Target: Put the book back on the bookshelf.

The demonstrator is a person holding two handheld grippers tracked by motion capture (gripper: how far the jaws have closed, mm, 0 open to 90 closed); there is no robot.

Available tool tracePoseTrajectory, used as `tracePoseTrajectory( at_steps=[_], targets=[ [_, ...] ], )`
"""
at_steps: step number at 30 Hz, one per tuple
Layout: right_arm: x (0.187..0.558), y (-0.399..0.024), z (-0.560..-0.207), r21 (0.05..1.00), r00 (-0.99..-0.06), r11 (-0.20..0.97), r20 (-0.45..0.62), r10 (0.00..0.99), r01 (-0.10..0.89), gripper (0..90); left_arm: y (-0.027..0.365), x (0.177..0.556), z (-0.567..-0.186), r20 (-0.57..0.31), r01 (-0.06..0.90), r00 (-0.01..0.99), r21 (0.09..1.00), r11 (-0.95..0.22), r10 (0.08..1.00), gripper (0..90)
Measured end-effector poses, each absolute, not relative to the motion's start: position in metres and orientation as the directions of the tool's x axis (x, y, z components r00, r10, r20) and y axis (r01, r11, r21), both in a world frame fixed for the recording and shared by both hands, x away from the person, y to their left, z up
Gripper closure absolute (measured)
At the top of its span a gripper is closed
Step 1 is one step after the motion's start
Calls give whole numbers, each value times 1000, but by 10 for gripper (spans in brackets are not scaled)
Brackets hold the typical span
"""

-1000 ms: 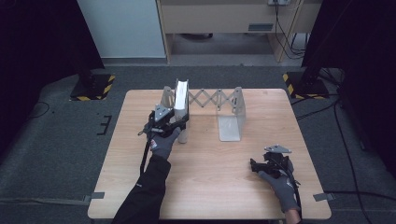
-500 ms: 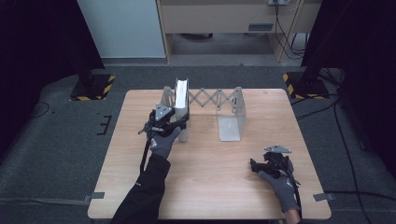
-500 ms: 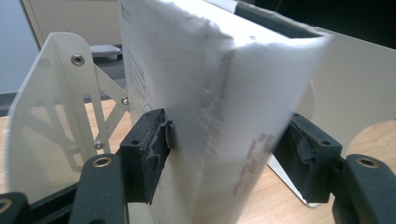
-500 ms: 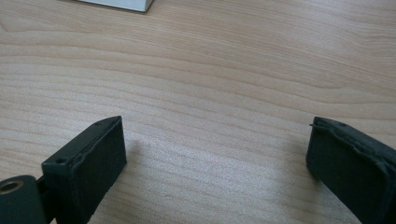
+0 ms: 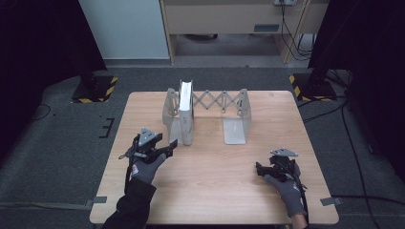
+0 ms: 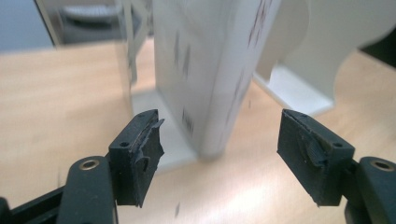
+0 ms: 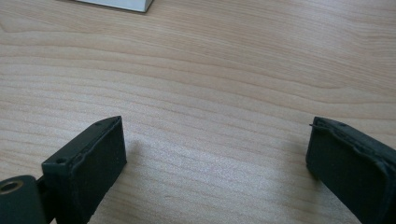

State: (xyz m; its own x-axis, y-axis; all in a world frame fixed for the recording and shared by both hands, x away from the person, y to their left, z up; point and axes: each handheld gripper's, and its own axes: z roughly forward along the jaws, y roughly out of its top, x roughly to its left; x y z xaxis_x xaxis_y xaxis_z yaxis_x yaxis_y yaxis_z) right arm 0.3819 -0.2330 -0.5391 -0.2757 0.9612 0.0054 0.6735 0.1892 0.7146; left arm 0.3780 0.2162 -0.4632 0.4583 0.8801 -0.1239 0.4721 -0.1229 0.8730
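The left gripper [image 5: 173,143] sits low over the table [image 5: 215,191] just in front of the book [image 5: 186,114], its jaws parted and holding nothing; they have just been opening, and in the left gripper view the book [image 6: 210,70] stands beyond the pads [image 6: 140,144], clear of both. The book is white, stands upright on its lower edge and leans against the left end plate of the rack [image 5: 236,114], resting on that plate's foot. The rack is a grey expanding bookend with a scissor lattice joining its two end plates; it stands at the far middle of the table, and its right plate is bare. The right gripper [image 5: 260,169] rests near the table's right front corner, well apart from the rack, held in a gloved hand [image 5: 286,188]. Its jaws stand wide with only bare wood [image 7: 210,93] between them.
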Motion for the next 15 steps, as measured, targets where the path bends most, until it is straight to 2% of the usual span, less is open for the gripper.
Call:
tracePoseTrajectory(
  at_steps=[6,15],
  targets=[
    [381,-232,-539,718,-274,186,7,962,671,79,231,366,-490,-110,534,431,831,-155,896,283],
    [381,-235,-536,716,-265,178,10,964,675,85,250,367,-523,-12,617,377,749,-242,926,257]
  ],
)
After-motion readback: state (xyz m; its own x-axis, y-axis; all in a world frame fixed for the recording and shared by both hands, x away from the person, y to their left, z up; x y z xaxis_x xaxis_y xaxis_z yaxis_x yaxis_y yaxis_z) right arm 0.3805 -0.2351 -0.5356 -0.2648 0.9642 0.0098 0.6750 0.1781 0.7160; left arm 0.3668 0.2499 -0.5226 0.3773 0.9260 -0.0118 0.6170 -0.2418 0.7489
